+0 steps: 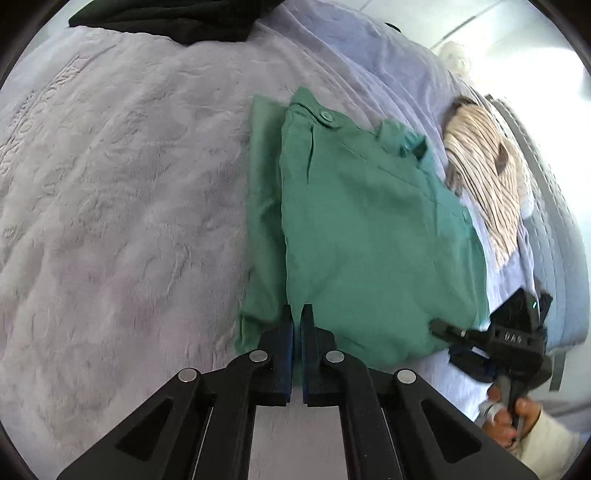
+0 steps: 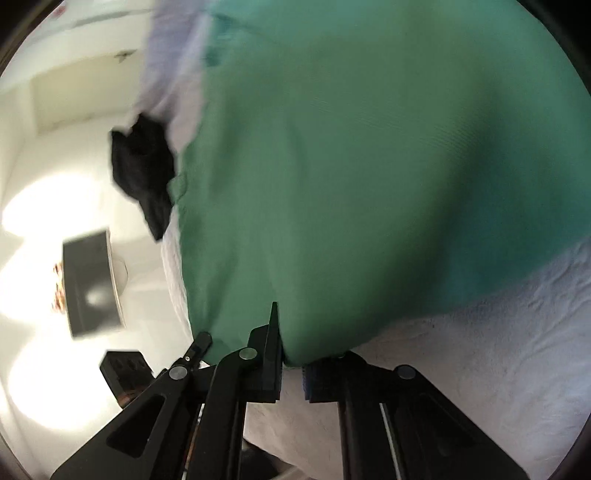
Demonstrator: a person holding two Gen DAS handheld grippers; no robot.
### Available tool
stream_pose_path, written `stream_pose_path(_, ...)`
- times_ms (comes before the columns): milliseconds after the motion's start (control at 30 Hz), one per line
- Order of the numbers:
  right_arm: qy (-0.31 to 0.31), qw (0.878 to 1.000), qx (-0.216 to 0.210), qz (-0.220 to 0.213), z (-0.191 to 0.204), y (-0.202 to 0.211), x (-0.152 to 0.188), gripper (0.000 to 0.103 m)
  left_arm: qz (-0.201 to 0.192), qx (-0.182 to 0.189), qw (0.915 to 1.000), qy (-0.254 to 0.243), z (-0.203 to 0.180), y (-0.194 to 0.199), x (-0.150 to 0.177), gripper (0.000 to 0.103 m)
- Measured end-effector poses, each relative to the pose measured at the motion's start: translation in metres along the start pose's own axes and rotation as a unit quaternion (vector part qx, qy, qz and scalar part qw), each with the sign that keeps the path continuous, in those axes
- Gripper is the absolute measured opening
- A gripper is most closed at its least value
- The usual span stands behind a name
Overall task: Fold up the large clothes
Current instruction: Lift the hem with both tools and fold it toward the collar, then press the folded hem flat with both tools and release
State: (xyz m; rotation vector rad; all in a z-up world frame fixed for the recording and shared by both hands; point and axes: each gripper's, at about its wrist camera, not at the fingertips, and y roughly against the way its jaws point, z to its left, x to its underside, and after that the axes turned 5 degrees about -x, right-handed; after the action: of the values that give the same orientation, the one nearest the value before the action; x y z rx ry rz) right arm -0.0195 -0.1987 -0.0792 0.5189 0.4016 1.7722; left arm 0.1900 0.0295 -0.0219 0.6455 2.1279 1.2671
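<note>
Now a green garment [image 1: 369,240] lies folded on the lavender bedspread [image 1: 110,184], both tongs at its near edge.

Beyond it sit a striped cloth [image 1: 484,184] and a dark garment [image 1: 177,18]. Left gripper [image 1: 297,314] has its jaws drawn narrow with a green fold between them; right gripper [image 2: 291,354] pinches the hem, a hand [image 1: 513,417] holding it.

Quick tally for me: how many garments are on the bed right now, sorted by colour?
Green: 1, the green garment, folded, nearest both grippers
Black: 1, the black garment at the far edge of the bed
Striped cream: 1, the striped garment beyond the green one
Total: 3
</note>
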Motion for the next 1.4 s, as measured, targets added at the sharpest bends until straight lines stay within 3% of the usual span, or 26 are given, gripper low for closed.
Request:
stream_pose_path(100, 0.013, 0.999, 0.03, 0.008, -0.005, -0.001, 0.007, 0.008, 0.024, -0.031, 0.9992, -0.012, 0.007, -0.021, 0.014, 0.004)
stream_pose_path(233, 0.003, 0.997, 0.069, 0.017, -0.03, -0.021, 0.009, 0.008, 0.042, -0.039, 0.9983, 0.008, 0.021, -0.045, 0.027, 0.004)
stream_pose_path(367, 0.002, 0.997, 0.07, 0.043, -0.029, -0.015, 0.012, 0.011, 0.04, -0.052, 0.9978, 0.013, 0.022, -0.029, 0.027, 0.005)
stream_pose_path(433, 0.037, 0.992, 0.099, 0.07, -0.018, -0.002, 0.014, 0.011, 0.028, -0.067, 0.9973, 0.008, 0.019, -0.014, 0.026, 0.005)
stream_pose_path(500, 0.073, 0.988, 0.117, 0.07, -0.006, 0.021, 0.013, 0.011, 0.013, -0.075, 0.9971, 0.008, 0.017, 0.0, 0.02, 0.005)
stream_pose_path(567, 0.104, 0.984, 0.138, 0.044, 0.003, 0.054, 0.005, 0.029, -0.006, -0.084, 0.9964, 0.007, 0.012, 0.011, 0.009, 0.005)
stream_pose_path(600, 0.114, 0.981, 0.154, 0.022, 0.006, 0.07, -0.002, 0.056, -0.013, -0.087, 0.9961, 0.005, 0.011, 0.015, 0.006, 0.005)
stream_pose_path(633, 0.122, 0.978, 0.169, -0.006, 0.007, 0.089, -0.009, 0.065, -0.024, -0.092, 0.9955, 0.003, 0.005, 0.017, -0.003, 0.005)
stream_pose_path(667, 0.132, 0.972, 0.187, -0.048, 0.008, 0.115, -0.018, 0.065, -0.031, -0.095, 0.995, 0.0, 0.0, 0.016, -0.01, 0.005)
stream_pose_path(767, 0.127, 0.951, 0.255, -0.122, 0.001, 0.163, -0.052, 0.059, -0.044, -0.108, 0.9932, -0.009, -0.016, 0.005, -0.033, 0.005)
stream_pose_path(900, 0.133, 0.918, 0.336, -0.164, -0.015, 0.191, -0.096, 0.057, -0.047, -0.132, 0.9899, -0.02, -0.044, -0.027, -0.061, 0.005)
stream_pose_path(933, 0.129, 0.917, 0.341, -0.163, -0.019, 0.195, -0.11, 0.057, -0.05, -0.136, 0.9892, -0.02, -0.049, -0.032, -0.067, 0.005)
stream_pose_path(1033, 0.145, 0.928, 0.3, -0.168, -0.022, 0.21, -0.133, 0.057, -0.056, -0.149, 0.987, -0.021, -0.058, -0.044, -0.08, 0.005)
stream_pose_path(1233, 0.166, 0.935, 0.277, -0.145, -0.003, 0.166, -0.19, 0.056, -0.057, -0.182, 0.9814, -0.018, -0.068, -0.072, -0.105, 0.005)
stream_pose_path(1267, 0.163, 0.935, 0.281, -0.139, -0.003, 0.16, -0.194, 0.049, -0.057, -0.189, 0.9801, -0.018, -0.068, -0.076, -0.108, 0.005)
stream_pose_path(1300, 0.162, 0.936, 0.285, -0.13, -0.005, 0.155, -0.198, 0.001, -0.057, -0.193, 0.9794, -0.017, -0.068, -0.078, -0.108, 0.005)
stream_pose_path(1400, 0.174, 0.927, 0.31, -0.121, -0.005, 0.143, -0.202, 0.003, -0.052, -0.204, 0.9775, -0.012, -0.064, -0.09, -0.111, 0.005)
